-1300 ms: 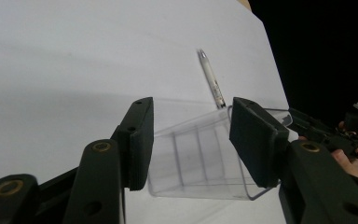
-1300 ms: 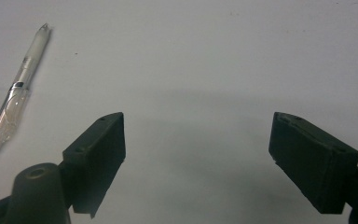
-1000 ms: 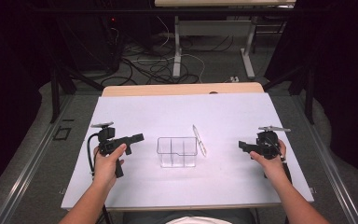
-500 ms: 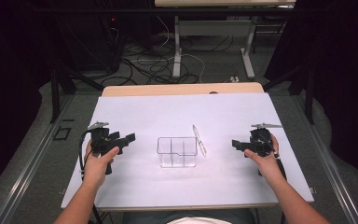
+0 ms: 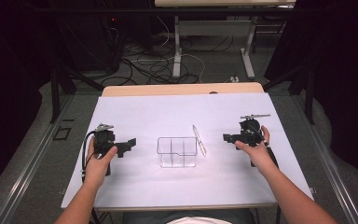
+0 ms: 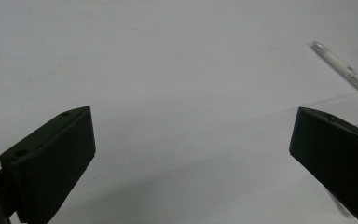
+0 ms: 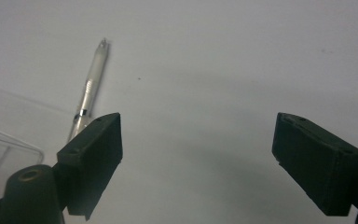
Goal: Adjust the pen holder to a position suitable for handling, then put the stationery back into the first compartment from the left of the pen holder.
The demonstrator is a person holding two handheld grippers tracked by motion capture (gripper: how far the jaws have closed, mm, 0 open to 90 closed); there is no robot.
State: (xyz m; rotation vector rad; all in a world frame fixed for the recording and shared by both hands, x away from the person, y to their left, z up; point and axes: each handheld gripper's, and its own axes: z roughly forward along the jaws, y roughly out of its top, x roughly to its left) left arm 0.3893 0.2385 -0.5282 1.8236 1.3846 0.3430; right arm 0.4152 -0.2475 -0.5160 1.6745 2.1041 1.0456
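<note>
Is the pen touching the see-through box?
Cannot tell. In the high view the pen lies right along the clear box's right edge, with no plain gap or contact showing.

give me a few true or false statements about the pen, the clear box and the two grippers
1. The pen lies inside the clear box. False: it lies on the white table, by the box's right side.
2. The left gripper has its jaws spread apart. True.
3. The right gripper is shut on the pen. False: its jaws are open with nothing between them.
4. The box sits between the two grippers in the high view. True.
5. Dividers split the box into compartments. True.
</note>
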